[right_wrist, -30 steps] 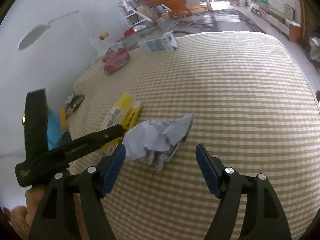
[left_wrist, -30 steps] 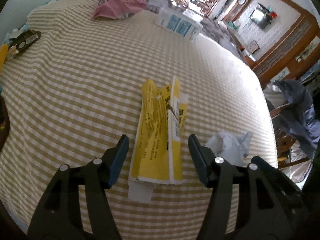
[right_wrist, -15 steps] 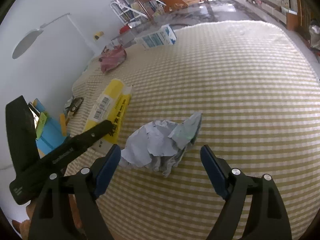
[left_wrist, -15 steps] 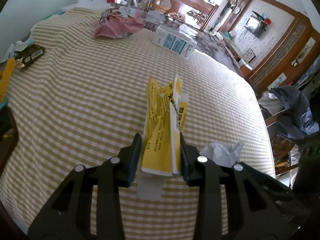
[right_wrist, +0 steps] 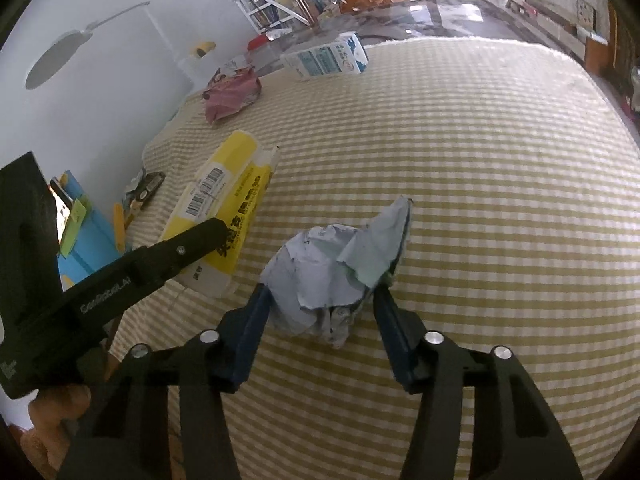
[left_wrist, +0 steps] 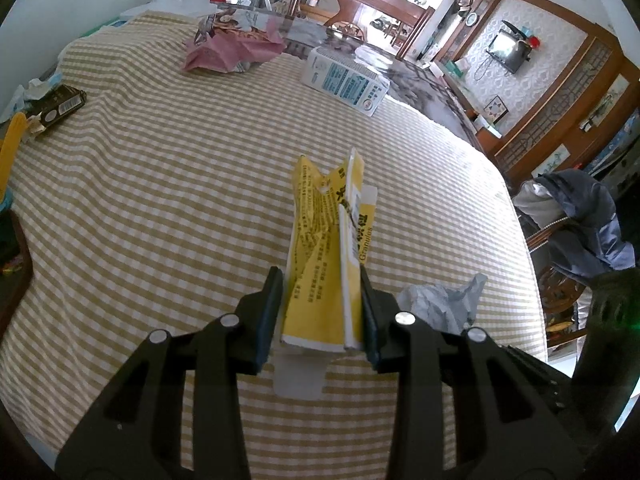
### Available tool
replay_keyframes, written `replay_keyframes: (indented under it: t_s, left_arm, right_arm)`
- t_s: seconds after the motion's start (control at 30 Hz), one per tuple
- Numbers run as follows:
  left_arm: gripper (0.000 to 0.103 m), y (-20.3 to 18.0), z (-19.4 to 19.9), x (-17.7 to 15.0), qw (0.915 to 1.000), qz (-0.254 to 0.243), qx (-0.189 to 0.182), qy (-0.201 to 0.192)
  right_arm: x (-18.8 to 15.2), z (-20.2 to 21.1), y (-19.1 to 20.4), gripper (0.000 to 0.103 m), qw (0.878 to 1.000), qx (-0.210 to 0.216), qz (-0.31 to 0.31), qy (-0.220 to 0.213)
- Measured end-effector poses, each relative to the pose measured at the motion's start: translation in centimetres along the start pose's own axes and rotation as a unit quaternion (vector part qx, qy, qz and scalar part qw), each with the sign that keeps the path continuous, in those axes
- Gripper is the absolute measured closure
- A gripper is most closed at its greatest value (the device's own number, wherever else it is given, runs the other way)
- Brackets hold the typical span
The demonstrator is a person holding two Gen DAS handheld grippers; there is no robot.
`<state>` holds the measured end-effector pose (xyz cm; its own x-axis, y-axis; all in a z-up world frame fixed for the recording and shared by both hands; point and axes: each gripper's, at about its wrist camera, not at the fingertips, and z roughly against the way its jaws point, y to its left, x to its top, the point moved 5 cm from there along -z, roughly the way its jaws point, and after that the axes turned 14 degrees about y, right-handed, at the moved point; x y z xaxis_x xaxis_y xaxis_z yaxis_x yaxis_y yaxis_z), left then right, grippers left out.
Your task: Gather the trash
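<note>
A flattened yellow box (left_wrist: 324,248) lies on the checked cloth (left_wrist: 160,200), and my left gripper (left_wrist: 322,314) is shut on its near end, pads against both long edges. Beside it to the right sits a crumpled grey-white paper (left_wrist: 440,304). In the right wrist view that crumpled paper (right_wrist: 340,268) is between the blue pads of my right gripper (right_wrist: 322,304). Its jaws are closing and both pads touch the paper's sides. The yellow box (right_wrist: 224,200) and one of the left gripper's fingers (right_wrist: 192,240) show at the left.
A white and blue carton (left_wrist: 344,80) and a crumpled pink wrapper (left_wrist: 228,50) lie at the far side. A black packet (left_wrist: 60,106) lies near the left edge. A chair with a blue jacket (left_wrist: 580,224) stands past the right edge. A blue box (right_wrist: 88,236) is at the left.
My left jaws closed from wide apart onto the yellow box and stayed there. My right jaws narrowed from well clear of the crumpled paper to touching both its sides.
</note>
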<state>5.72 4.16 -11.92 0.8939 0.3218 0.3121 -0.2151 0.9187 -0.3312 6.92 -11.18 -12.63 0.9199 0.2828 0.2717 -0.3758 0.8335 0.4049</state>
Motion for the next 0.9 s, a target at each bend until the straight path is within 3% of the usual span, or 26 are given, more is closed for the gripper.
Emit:
replay_keyframes:
  t_s: [0.1, 0.13, 0.27, 0.9]
  left_arm:
    - [0.068, 0.0, 0.0, 0.0, 1.0000, 0.001, 0.000, 0.000]
    - [0.068, 0.0, 0.0, 0.0, 1.0000, 0.001, 0.000, 0.000]
    - [0.068, 0.0, 0.0, 0.0, 1.0000, 0.000, -0.001, 0.001]
    - [0.068, -0.7, 0.2, 0.1, 0.9998, -0.014, -0.013, -0.008]
  right_arm:
    - [0.0, 0.3, 0.4, 0.062, 1.000, -0.013, 0.014, -0.008]
    - [0.0, 0.4, 0.4, 0.072, 1.000, -0.018, 0.018, -0.010]
    - [-0.1, 0.9, 0.2, 0.078, 0.999, -0.027, 0.021, -0.018]
    - [-0.4, 8.5, -5.9, 0.081, 0.990, -0.024, -0.071, -0.116]
